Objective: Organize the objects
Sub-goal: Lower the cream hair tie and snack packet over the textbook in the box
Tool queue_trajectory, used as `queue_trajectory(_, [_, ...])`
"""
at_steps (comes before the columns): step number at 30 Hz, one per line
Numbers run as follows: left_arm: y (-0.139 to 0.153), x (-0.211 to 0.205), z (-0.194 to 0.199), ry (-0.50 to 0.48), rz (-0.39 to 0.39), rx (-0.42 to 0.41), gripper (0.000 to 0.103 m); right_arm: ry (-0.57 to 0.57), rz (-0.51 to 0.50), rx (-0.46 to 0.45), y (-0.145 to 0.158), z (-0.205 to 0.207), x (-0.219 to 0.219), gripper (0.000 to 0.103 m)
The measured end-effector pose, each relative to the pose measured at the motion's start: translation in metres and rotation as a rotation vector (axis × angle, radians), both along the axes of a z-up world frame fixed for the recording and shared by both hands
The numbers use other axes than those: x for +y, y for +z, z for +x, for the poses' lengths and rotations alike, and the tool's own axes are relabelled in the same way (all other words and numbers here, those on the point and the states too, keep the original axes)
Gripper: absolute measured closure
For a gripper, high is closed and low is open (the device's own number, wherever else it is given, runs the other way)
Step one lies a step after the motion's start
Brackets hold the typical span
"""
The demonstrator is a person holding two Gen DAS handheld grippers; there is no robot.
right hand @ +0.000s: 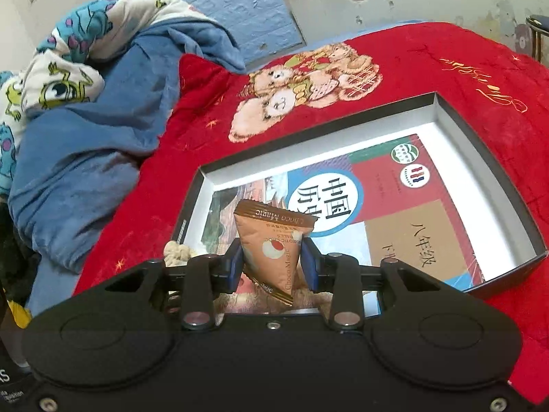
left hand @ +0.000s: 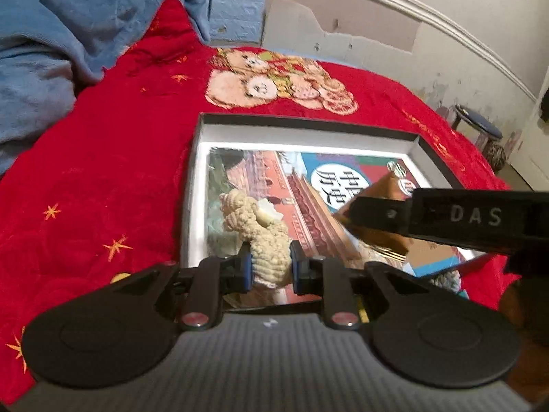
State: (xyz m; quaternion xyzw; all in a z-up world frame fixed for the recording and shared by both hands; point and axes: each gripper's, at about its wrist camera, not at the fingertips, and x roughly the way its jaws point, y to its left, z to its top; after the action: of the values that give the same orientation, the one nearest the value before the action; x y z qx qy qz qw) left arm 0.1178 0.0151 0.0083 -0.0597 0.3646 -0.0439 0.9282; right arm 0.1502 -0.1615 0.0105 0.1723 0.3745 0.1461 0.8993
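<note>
One knitted toy (left hand: 255, 237) is squeezed in the left gripper (left hand: 271, 269) and one Choco Magic packet (right hand: 274, 250) in the right gripper (right hand: 272, 266), both tilted down over one box (right hand: 487, 158) holding one book (right hand: 394, 185).

Beige knitted toy (left hand: 264, 237) and brown snack packet (right hand: 274, 243), above box (right hand: 480, 144).

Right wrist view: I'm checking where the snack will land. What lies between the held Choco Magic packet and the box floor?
A history textbook covers the box floor beneath the packet, plain in the right wrist view.
</note>
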Motion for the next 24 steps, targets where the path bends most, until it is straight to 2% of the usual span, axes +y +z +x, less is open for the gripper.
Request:
queue_trajectory(4, [-0.002, -0.003, 0.001, -0.003, 0.024, 0.021, 0.079, 0.019, 0.038, 0.046, -0.005, 0.010, -0.001, 0.069])
queue_trajectory(6, [-0.002, -0.005, 0.000, -0.001, 0.049, 0.014, 0.078, 0.015, 0.038, 0.071, -0.007, 0.016, -0.002, 0.069])
queue_trajectory(10, [-0.007, -0.004, 0.000, -0.001, 0.046, 0.029, 0.078, 0.033, 0.024, 0.106, -0.011, 0.026, 0.000, 0.069])
queue_trajectory(14, [-0.008, -0.006, 0.000, -0.007, 0.056, 0.031, 0.078, 0.049, -0.002, 0.122, -0.015, 0.027, 0.005, 0.069])
queue_trajectory(24, [-0.008, -0.008, 0.000, -0.010, 0.073, 0.030, 0.078, 0.052, 0.017, 0.152, -0.027, 0.026, 0.005, 0.068])
